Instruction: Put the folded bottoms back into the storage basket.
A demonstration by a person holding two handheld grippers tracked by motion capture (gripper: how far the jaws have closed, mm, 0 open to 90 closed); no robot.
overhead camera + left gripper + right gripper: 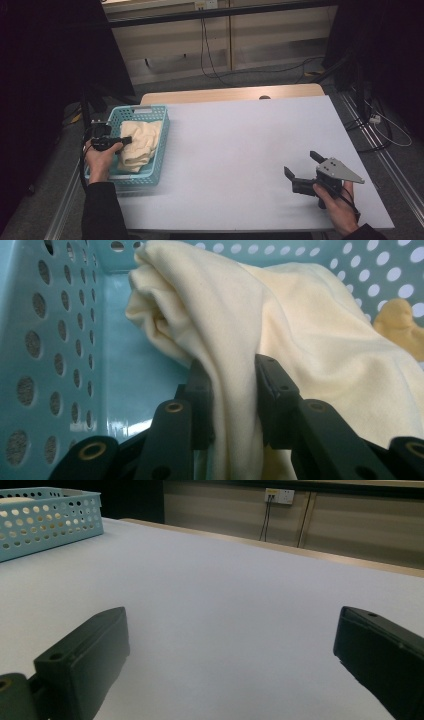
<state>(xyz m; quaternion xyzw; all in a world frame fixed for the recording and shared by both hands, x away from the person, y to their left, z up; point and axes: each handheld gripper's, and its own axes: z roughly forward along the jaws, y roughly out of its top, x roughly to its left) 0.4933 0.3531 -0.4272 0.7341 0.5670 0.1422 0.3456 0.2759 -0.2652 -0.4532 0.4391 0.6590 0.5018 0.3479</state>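
L gripper [125,141] sits over the light blue perforated basket [161,150] at the desk's [240,145] left edge, person's left hand [102,159] wrapped round its body. In the left gripper view the gripper [234,390] is clenched on a fold of cream cloth [300,335]: fabric runs down between the two black jaws, pinched tight, w/ the rest of the cloth bunched up above & spreading to the right. Basket wall [55,350] w/ round holes rises just beside the jaws on the left; a darker yellow bit of fabric [400,325] shows far right near the holed wall. From the high view the cloth [141,145] lies crumpled inside the basket, covering most of its floor. R gripper [303,165] is well apart, near the desk's front-right corner, held in the right hand [340,205], grey three-cornered plate [342,169] on top, jaws spread wide & grasping nothing. Right gripper view: gripper [230,655] released, bare white desk [225,605] between the jaws, basket [45,520] far off at upper left. Cables [210,50] hang on the wall [250,35] beyond the desk.
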